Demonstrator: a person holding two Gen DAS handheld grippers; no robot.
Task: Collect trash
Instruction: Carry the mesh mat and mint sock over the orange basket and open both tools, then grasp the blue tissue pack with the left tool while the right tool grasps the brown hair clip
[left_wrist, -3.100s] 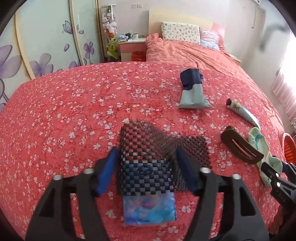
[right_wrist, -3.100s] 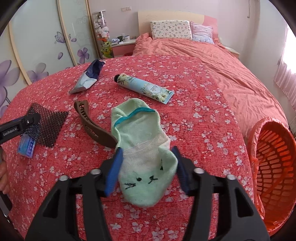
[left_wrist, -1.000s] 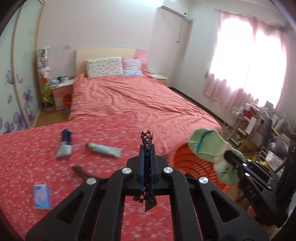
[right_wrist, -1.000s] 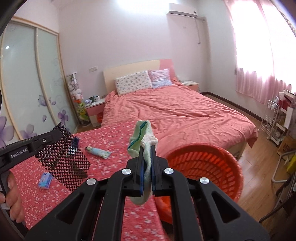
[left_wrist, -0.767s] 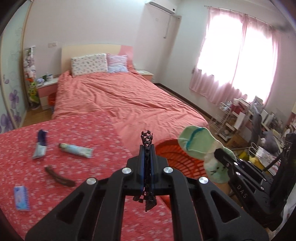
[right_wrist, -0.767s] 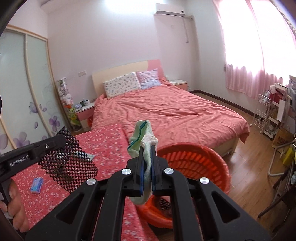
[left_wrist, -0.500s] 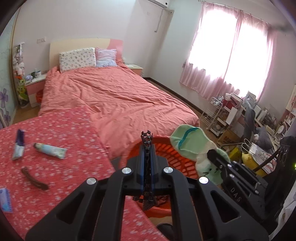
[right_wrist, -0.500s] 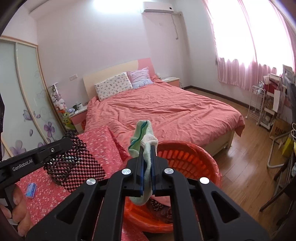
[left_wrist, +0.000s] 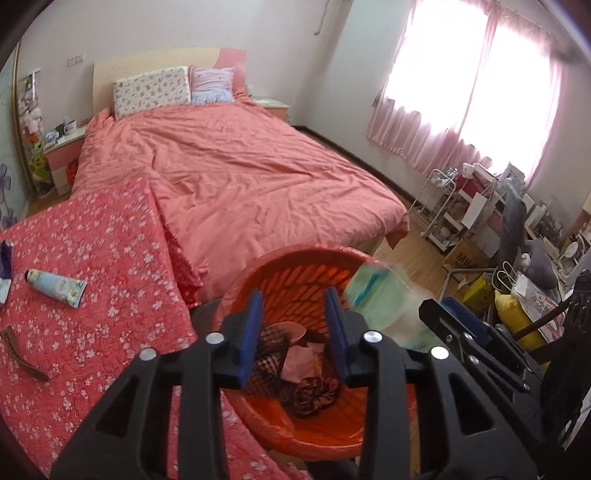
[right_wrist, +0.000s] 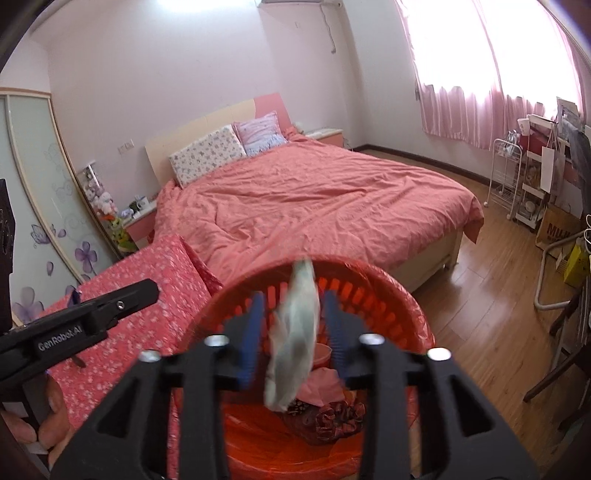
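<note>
An orange basket (left_wrist: 303, 254) stands on the floor beside the floral-covered table (left_wrist: 92, 236). My left gripper (left_wrist: 295, 332) hangs over it with its jaws opening and nothing between them. The black mesh piece (left_wrist: 267, 354) lies inside the basket, below the fingers. My right gripper (right_wrist: 293, 328) is over the same basket (right_wrist: 369, 273), its jaws opening too. The pale green sock (right_wrist: 295, 339) is a blur between the pads, loose and dropping. In the left wrist view the sock (left_wrist: 376, 302) shows beside the right gripper (left_wrist: 439, 310).
A hand-cream tube (left_wrist: 55, 291), a brown hair clip (left_wrist: 22, 354) and a dark packet (left_wrist: 3, 266) lie on the table. The basket holds a dark scrunchie (right_wrist: 340, 413) and pink scraps. A large bed (left_wrist: 240, 177) lies behind; a metal rack (right_wrist: 509, 177) and clutter stand at right.
Both grippers, shut half a second ago, have come open over the basket. The mesh has dropped into the basket and the sock has slipped free. Both hands have sunk toward the basket.
</note>
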